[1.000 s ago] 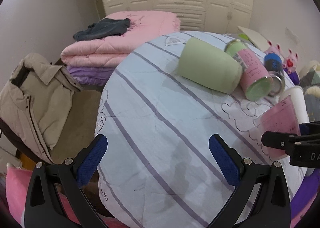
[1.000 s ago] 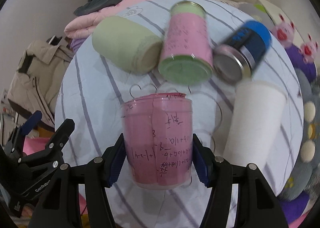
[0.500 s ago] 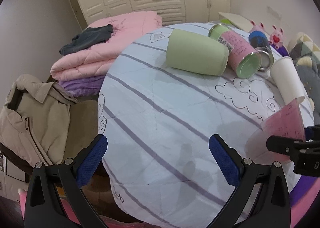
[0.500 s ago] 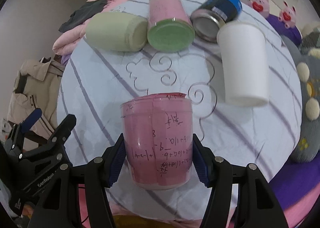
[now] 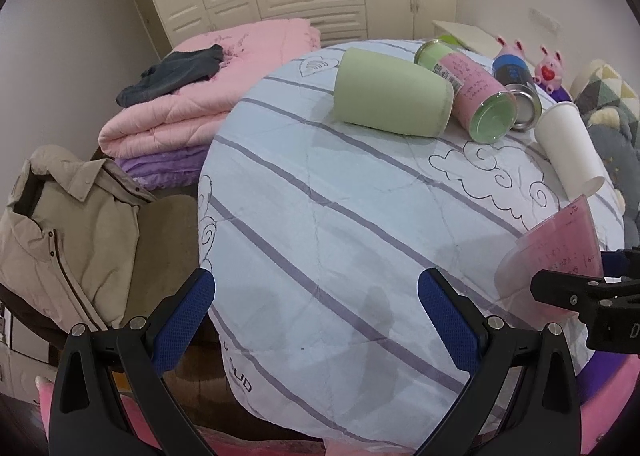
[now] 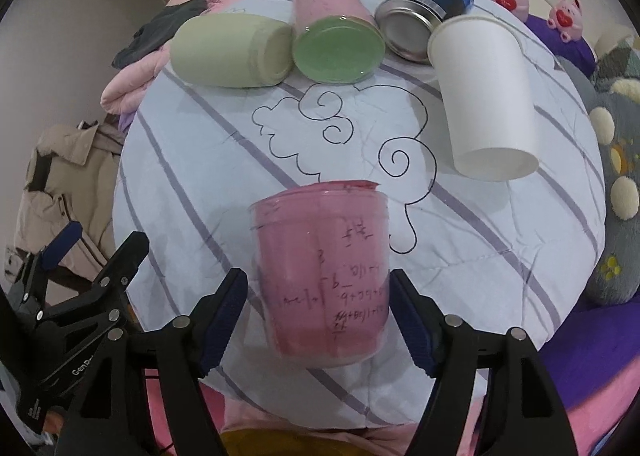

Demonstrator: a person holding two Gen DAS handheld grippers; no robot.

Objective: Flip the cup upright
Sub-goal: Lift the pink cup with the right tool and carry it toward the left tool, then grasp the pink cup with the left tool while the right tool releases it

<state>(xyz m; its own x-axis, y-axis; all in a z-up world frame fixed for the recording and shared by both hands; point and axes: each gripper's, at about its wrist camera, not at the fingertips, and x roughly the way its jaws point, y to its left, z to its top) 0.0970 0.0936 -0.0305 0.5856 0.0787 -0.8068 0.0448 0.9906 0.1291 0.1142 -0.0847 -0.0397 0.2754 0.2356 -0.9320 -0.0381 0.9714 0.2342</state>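
Right gripper (image 6: pixel 318 312): its blue pads sit either side of the pink cup (image 6: pixel 322 276); in the right wrist view a thin gap shows at each pad, so I cannot tell whether it is pinching or just let go.
Pink cup: clear plastic, lined with pink paper bearing handwriting; it is at the near edge of the table (image 6: pixel 192 160), toward the right. In the left wrist view it (image 5: pixel 554 256) leans, wide end up and away from the gripper, narrow end low by the fingers.
Axis: the cup's long axis runs forward along the right fingers, mouth pointing away from the camera, base nearest it. Judged from that lean, it is close to upright but not square on its base.
Nearer arm: the right one, by far; the cup is between its fingers.
Left gripper (image 5: pixel 316 316): spread wide, holding nothing, hovering over the near left edge of the table, well apart from the cup.
Coming move: as I judge it, seat the base flat, then draw the fingers straight back so they do not tip it.
Other cups: white cup (image 6: pixel 484 96) lies on its side just beyond and right of the pink one; green cup (image 6: pixel 232 50), pink can (image 6: pixel 336 28) and blue can (image 6: pixel 424 8) lie in a row at the far edge.
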